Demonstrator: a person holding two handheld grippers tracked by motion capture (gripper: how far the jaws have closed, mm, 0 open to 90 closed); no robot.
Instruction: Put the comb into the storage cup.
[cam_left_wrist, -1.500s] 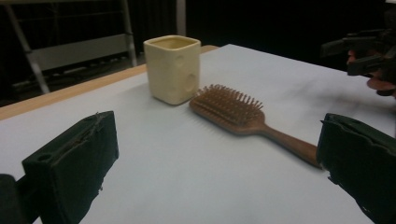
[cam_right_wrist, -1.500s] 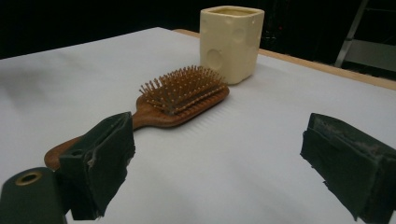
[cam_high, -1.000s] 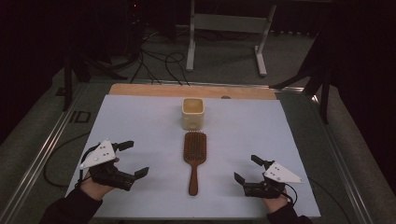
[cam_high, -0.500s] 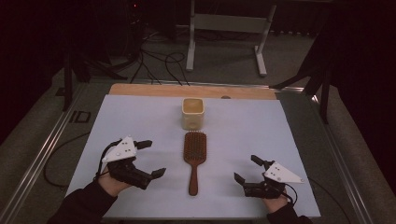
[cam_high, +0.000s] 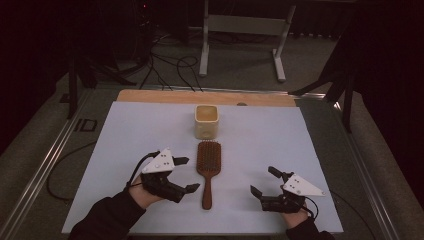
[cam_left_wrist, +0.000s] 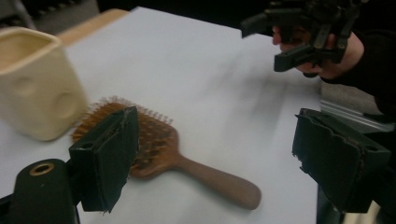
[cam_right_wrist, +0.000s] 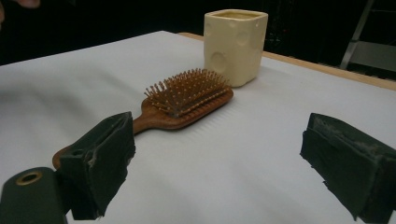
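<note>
The wooden paddle hairbrush (cam_high: 206, 169) lies bristles up on the white table cover (cam_high: 125, 130), just to the right of the left gripper (cam_high: 185, 174), whose jaws have just been closing with nothing between them (no lettering readable anywhere). A cream cup (cam_high: 206, 121) stands just beyond the brush head. The right gripper (cam_high: 263, 183) rests spread and empty, well to the brush's right.

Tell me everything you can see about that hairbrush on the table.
The hairbrush looks like brown wood: an oval paddle head packed with short bristles that point up, and a straight rounded handle. It lies flat on the white table cover, handle toward the person, head just in front of the cream cup. Nothing grips it; whether it touches the cup is unclear.
</note>
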